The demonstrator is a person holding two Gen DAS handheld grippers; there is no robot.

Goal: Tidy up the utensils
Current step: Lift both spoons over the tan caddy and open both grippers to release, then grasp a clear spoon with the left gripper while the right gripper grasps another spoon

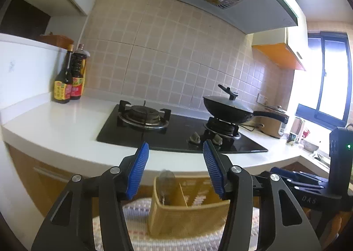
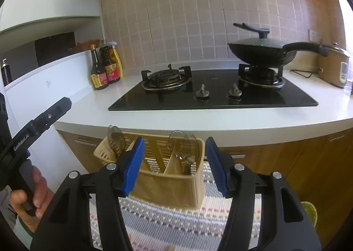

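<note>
Now both grippers, left gripper [image 1: 175, 169] and right gripper [image 2: 174, 165], are being held with jaws apart and empty, just above the beige utensil caddy [image 2: 172, 184] where spoons [image 2: 184, 151] are standing upright.

Utensil caddy [image 2: 167, 182]: beige, slotted walls. Woven mat [image 2: 176, 222] beneath: grey-and-white stripes with pink flecks. Right gripper [image 2: 175, 164] and left gripper [image 1: 176, 170]: black frames, blue ribbed pads. Hob [image 2: 211, 92] at 12 o'clock: glossy black. Wok [image 2: 260, 52] at 1 o'clock: black. Wall tiles [image 2: 187, 13]: pinkish-beige grid. Countertop [image 2: 198, 121]: white. Sauce bottles [image 2: 106, 68] at 10 o'clock: dark, with red-and-yellow labels.
</note>
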